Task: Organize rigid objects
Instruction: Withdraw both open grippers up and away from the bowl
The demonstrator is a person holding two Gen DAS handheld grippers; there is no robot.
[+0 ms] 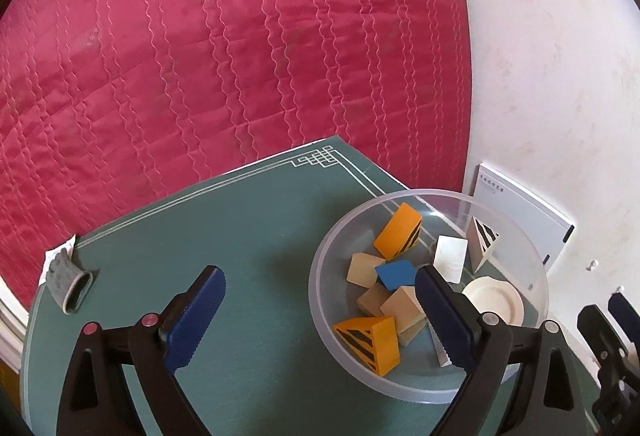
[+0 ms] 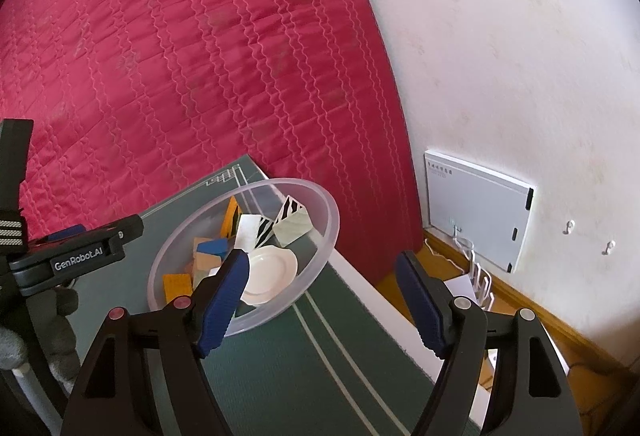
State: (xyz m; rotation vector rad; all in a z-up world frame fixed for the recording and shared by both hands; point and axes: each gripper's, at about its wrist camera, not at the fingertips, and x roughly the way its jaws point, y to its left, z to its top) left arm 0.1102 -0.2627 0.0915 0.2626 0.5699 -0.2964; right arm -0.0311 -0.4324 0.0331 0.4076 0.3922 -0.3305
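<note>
A clear plastic bowl (image 1: 332, 336) stands on the green mat (image 1: 260, 256) near its right edge. It holds several wooden blocks: an orange striped wedge (image 1: 370, 342), another orange block (image 1: 398, 232), a blue block (image 1: 394, 274), plain wood blocks (image 1: 402, 308), a white striped wedge (image 1: 482, 240) and a small white plate (image 1: 494, 300). My left gripper (image 1: 320, 310) is open and empty above the mat at the bowl's left rim. My right gripper (image 2: 322, 300) is open and empty over the bowl's (image 2: 320, 236) near right side; the plate (image 2: 268, 272) shows beside its left finger.
A grey glove (image 1: 66, 282) lies at the mat's left edge. A red quilted bed (image 1: 220, 56) lies beyond the table. A white panel (image 2: 480, 208) leans on the wall at right, with cables and an orange floor below. The left gripper's body (image 2: 72, 256) shows at left.
</note>
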